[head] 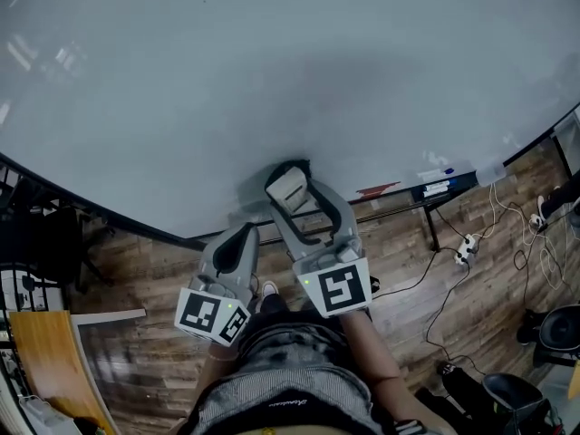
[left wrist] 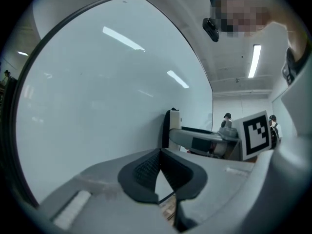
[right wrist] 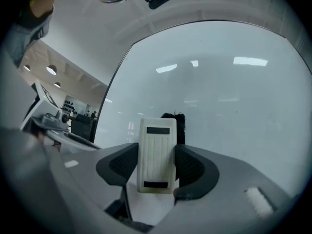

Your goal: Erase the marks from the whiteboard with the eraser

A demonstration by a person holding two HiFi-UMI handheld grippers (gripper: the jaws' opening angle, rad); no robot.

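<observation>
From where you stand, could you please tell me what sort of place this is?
Most likely an office or workroom: a large whiteboard on a stand with a marker tray, wood-look flooring with a power strip lying on it, and ceiling strip lights.

A wooden floor (head: 399, 306) is spreading below the right gripper (head: 294, 196). To the right of this gripper, black and white cables (head: 507, 234) are running over the boards, and a white power strip (head: 467, 246) is lying among them. Farther right and lower, black chair bases (head: 551, 329) are standing. Near its tip, on the right, a red object (head: 376, 189) and some markers (head: 436, 188) are lying in a row. To the left of the left gripper (head: 246, 234), a dark chair (head: 45, 243) is standing, with a light wooden panel (head: 41, 361) showing below it. Beyond this gripper, a long ceiling lamp (left wrist: 255, 61) is shining, and people (left wrist: 227, 117) are standing far off.
</observation>
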